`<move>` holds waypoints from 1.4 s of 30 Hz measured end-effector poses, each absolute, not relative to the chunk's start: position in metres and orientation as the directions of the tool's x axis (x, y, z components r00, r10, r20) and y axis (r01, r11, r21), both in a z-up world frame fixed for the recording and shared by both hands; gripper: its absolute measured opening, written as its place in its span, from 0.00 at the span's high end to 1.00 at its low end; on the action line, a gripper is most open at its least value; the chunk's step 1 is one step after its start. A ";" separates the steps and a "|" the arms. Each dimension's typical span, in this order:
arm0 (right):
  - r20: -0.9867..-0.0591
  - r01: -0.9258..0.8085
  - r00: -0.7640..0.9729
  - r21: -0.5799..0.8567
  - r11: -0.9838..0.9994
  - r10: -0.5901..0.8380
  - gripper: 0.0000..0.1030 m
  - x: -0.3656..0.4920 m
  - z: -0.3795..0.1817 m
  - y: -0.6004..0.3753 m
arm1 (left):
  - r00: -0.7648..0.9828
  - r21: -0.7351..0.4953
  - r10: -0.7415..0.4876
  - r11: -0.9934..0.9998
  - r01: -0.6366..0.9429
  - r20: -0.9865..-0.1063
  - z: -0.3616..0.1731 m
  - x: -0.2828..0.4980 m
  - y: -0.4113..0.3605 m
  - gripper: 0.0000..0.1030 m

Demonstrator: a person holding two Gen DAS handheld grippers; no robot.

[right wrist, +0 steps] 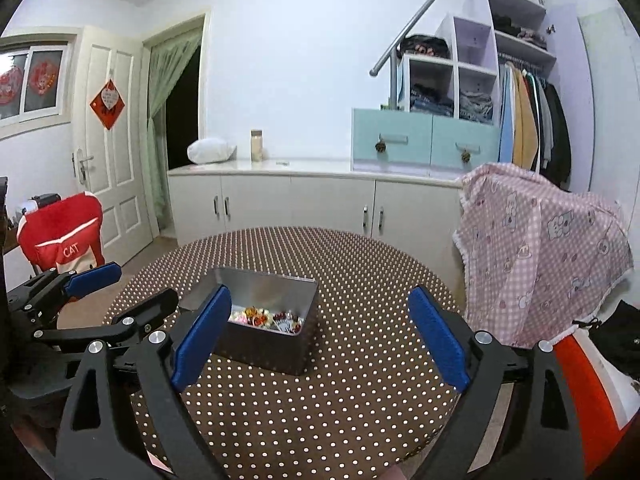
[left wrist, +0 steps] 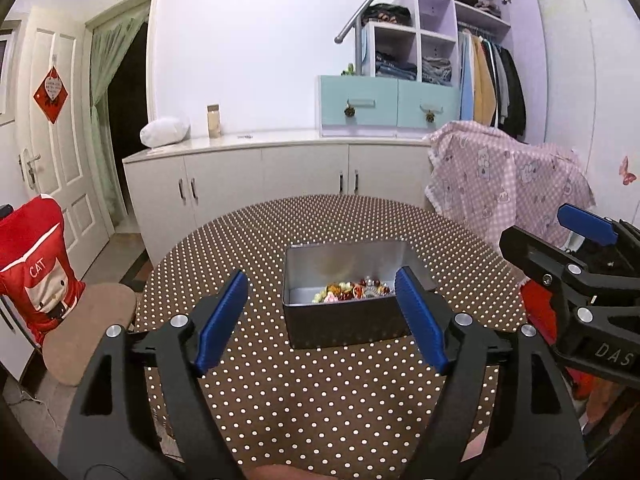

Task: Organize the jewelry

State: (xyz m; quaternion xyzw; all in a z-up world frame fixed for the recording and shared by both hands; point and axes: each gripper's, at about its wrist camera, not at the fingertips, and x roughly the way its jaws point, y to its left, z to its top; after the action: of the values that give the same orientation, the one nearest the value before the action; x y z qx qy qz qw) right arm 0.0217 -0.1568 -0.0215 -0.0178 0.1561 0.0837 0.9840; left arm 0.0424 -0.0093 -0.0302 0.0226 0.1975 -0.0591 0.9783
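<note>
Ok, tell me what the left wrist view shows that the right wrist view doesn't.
Only the left wrist view: the tan chair seat beside the table and a butterfly sticker on the wall.

Only the right wrist view: the window with red paper cutouts.

Both: the open metal tin of jewelry on the polka-dot table, plus the left gripper and right gripper, both open and empty.

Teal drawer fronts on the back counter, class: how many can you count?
2: the left drawer and the right drawer sit side by side under the white cubby shelves. More may be hidden.
</note>
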 end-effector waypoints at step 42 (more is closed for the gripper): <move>-0.210 -0.179 0.962 -0.014 0.984 0.172 0.08 -0.013 0.003 -0.162 | 0.939 0.041 -0.082 0.994 0.102 -0.334 0.002 0.014 -0.013 0.22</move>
State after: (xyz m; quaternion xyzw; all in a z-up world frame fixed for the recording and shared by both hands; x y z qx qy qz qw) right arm -0.0132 -0.1619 0.0026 -0.0166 0.1043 0.0888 0.9904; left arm 0.0143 -0.0133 0.0022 0.0289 0.1682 -0.0468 0.9842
